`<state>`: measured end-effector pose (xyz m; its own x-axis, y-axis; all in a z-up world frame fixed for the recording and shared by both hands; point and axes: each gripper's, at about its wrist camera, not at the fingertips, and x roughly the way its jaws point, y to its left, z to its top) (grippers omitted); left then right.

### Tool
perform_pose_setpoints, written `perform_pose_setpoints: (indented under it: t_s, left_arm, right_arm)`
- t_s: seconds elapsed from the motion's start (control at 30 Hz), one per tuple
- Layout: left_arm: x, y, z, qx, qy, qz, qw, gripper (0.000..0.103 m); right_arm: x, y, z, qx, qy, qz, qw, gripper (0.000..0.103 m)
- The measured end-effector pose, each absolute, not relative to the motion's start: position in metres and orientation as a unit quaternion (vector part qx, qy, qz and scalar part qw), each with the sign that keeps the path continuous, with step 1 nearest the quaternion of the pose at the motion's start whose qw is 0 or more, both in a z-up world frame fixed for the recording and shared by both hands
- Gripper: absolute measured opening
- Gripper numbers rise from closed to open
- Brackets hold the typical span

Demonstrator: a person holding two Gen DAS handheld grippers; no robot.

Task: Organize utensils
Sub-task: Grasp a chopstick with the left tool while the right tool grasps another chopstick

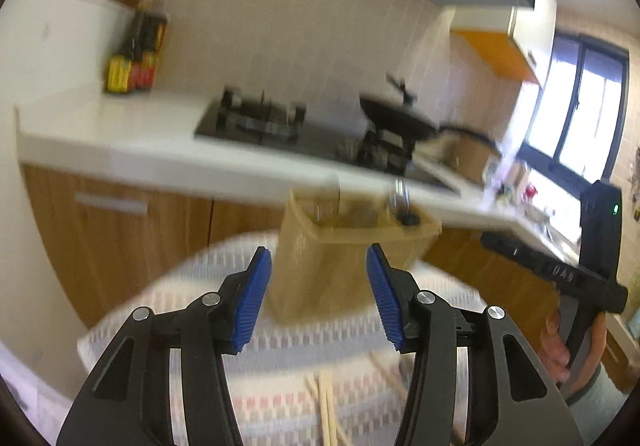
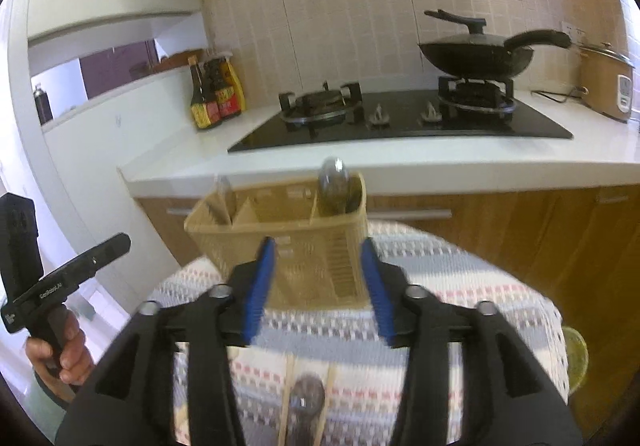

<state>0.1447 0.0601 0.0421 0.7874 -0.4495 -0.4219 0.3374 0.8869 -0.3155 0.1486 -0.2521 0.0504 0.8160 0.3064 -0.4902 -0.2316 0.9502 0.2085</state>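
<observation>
while both grippers hang over the patterned cloth (image 2: 480, 286), the beige utensil caddy (image 2: 280, 230) stands at the far edge of it, straight ahead. left gripper (image 1: 320, 298), jaws spread and nothing between the blue pads (image 1: 252, 302), looks at the caddy framed in the gap, beyond the tips, not touched. right gripper (image 2: 318, 290), jaws also apart and empty, same story: caddy ahead of the fingertips, a spoon (image 2: 336, 185) standing bowl-up in its right compartment, another handle in the left one, too blurred to name. on the cloth, nearer than the pads, lie chopsticks (image 1: 326, 406) and a dark spoon (image 2: 306, 400) below the right gripper. behind it all, the white counter (image 2: 192, 161), stove (image 2: 400, 125) and a black wok (image 2: 476, 55).
</observation>
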Motion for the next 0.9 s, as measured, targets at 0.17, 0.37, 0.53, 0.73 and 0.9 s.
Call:
perform_pose_setpoints:
  t_s: [0.17,0.37,0.53,0.73,0.9]
  left_arm:
    - [0.125,0.05,0.012,-0.053,0.337,-0.214,0.916,0.046]
    - [0.118,0.038,-0.03,0.004,0.421,-0.215,0.881,0.043]
    - [0.119,0.026,-0.052,0.036,0.472,-0.218,0.853,0.042]
    - [0.119,0.015,-0.066,0.071,0.482,-0.198,0.851,0.035]
    - [0.123,0.003,-0.076,0.093,0.501,-0.201,0.836,0.035]
  right_arm:
    - [0.127,-0.241,0.031,0.044,0.327,0.141,0.933,0.048]
    - [0.117,-0.23,0.004,0.032,0.416,0.135,0.899,0.047]
    - [0.123,-0.226,-0.025,0.044,0.489,0.151,0.858,0.035]
    - [0.128,-0.225,-0.053,0.057,0.536,0.158,0.827,0.025]
    - [0.124,-0.207,-0.061,0.048,0.546,0.188,0.815,0.021]
